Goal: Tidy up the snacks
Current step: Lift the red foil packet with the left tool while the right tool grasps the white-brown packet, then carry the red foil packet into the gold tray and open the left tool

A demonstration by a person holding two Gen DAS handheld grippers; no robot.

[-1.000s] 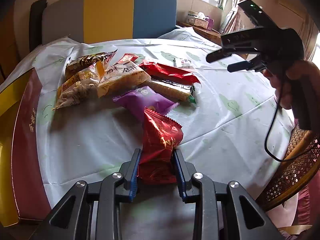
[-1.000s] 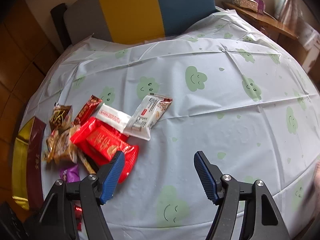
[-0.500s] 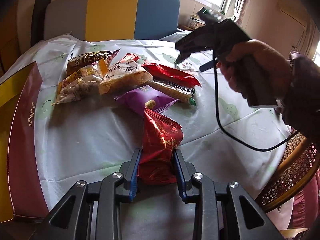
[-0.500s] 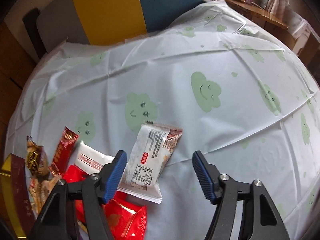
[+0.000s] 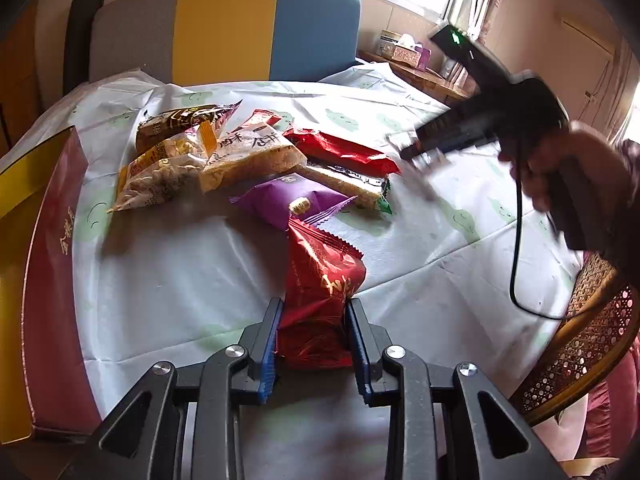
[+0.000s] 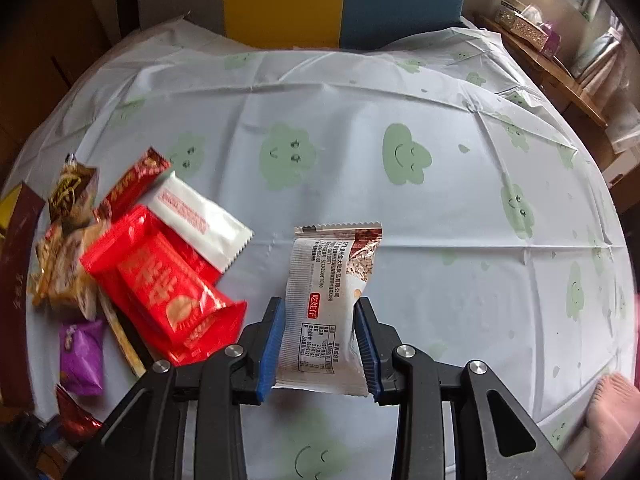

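Note:
My left gripper (image 5: 314, 308) is shut on a dark red snack packet (image 5: 324, 272), held upright just above the tablecloth (image 5: 180, 272). Behind it lie a purple packet (image 5: 288, 200) and a pile of snacks (image 5: 248, 156). My right gripper (image 6: 319, 308) points down at the table; its jaws are closing, and both blue pads touch the sides of a white snack packet (image 6: 328, 280) standing between them. To its left lie bright red packets (image 6: 160, 280) and a flat white packet (image 6: 196, 220). In the left wrist view the right gripper (image 5: 416, 152) is blurred, and a hand (image 5: 560, 168) grips it.
A red and gold box (image 5: 44, 260) lies along the table's left edge. A wicker chair (image 5: 580, 340) stands at the right edge. A grey, yellow and blue sofa back (image 5: 224, 28) stands behind the table. A tissue box (image 5: 404, 50) sits on a wooden side table.
The right gripper dropped toward the table, rolled, and narrowed its jaws around the white packet, which now stands between the pads. The left gripper kept still with the dark red packet.

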